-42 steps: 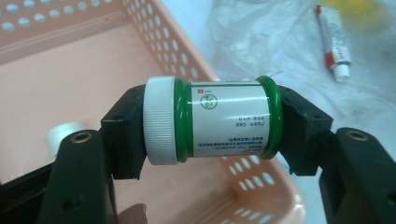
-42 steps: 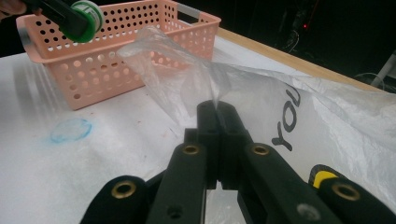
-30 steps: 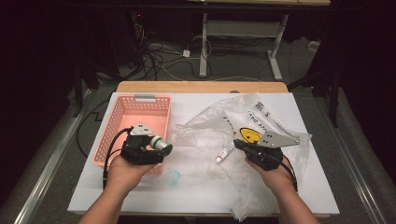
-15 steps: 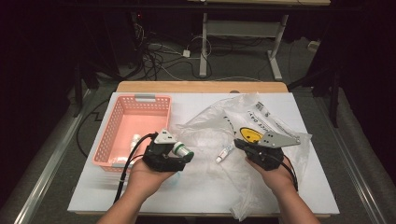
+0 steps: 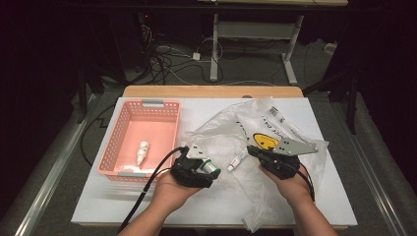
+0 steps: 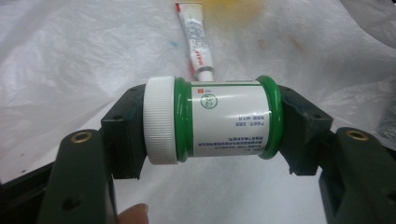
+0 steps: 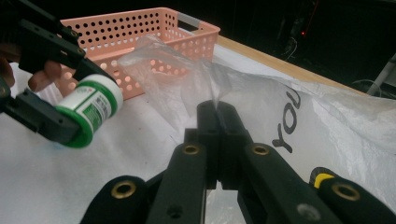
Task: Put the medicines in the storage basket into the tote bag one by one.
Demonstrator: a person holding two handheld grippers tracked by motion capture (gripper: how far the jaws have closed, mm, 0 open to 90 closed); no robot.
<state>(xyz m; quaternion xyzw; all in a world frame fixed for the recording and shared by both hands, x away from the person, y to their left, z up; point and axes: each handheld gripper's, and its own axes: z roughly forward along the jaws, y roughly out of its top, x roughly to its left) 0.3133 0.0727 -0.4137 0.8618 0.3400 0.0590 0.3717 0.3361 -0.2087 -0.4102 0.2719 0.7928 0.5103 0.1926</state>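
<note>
Off beyond my left jaws sits the pink basket (image 5: 123, 142) with a small bottle (image 5: 142, 151) lying in it. My left gripper (image 6: 212, 123) is clamped partway open on a green jar (image 6: 212, 120) — white cap against one pad, base against the other. Just past it lies a small tube (image 6: 196, 41). My right gripper (image 7: 218, 122) is pinched tight on the plastic bag (image 7: 299, 116) — a fold between the pads.

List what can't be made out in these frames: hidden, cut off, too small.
- Green jar: label print too small and turned, left gripper view; both ends covered by the left gripper jaws.
- Tube: top cut by the frame edge.
- Plastic bag: lettering cut off, right gripper view; the pinched edge is hidden in the right gripper.
- Small bottle in the basket: too small to identify, high view.
</note>
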